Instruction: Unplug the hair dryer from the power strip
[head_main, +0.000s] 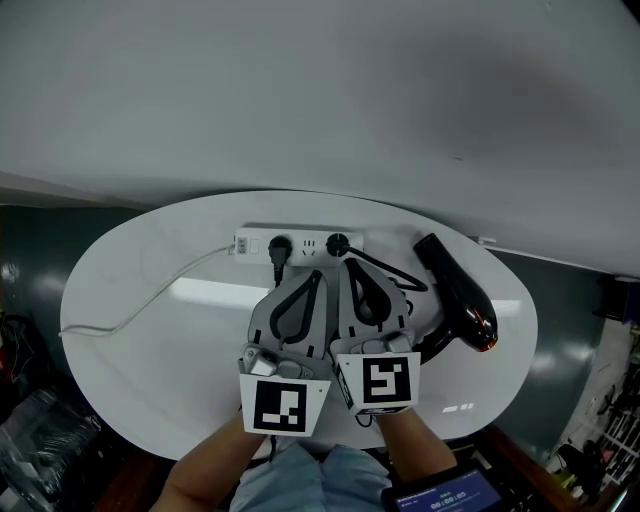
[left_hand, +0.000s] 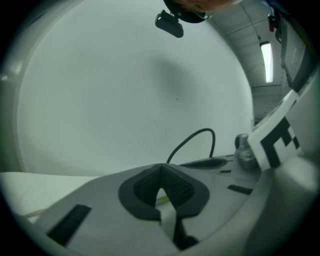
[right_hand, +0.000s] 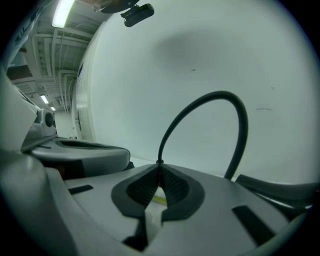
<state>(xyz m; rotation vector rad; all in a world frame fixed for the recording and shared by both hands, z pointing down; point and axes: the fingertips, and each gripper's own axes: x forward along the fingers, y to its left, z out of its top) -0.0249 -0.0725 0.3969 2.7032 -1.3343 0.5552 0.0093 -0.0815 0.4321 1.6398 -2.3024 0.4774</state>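
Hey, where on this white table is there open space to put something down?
Widest bare patch: the table's left front, bordered by the white cable, the rim and the left gripper. A smaller strip lies right front, below the hair dryer. Crowded: the middle, from the power strip past the right gripper and black cord to the dryer.
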